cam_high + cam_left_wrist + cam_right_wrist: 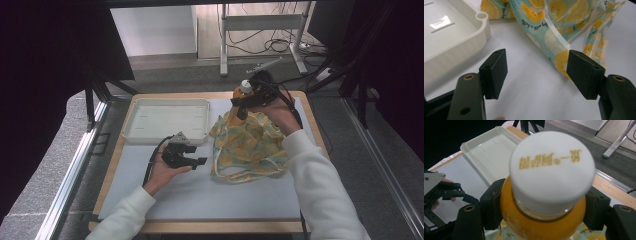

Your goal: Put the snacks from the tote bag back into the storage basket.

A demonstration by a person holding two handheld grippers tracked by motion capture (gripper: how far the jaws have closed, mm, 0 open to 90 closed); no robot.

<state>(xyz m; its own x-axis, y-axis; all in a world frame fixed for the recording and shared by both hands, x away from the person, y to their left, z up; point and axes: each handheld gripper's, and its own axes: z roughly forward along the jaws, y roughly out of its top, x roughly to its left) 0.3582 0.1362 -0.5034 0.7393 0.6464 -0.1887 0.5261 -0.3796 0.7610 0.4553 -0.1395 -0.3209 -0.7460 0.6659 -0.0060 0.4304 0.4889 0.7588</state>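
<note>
An orange juice bottle (541,220) with a white cap (551,170) is clamped between the jaws of my right gripper (243,102), held above the far edge of a teal cloth bag printed with orange slices (247,142). In the high view the bottle (242,97) sits upright over the bag's top. My left gripper (192,159) rests open on the white mat just left of the bag. Its black pads (495,71) stand wide apart with bare mat between them, and the bag's edge (560,58) lies just past the right pad.
A shallow white tray (167,120) stands at the back left of the table, its corner (480,18) near my left gripper. Wooden table edges (312,130) frame the white mat (200,192). A desk frame and cables (260,35) lie on the floor beyond.
</note>
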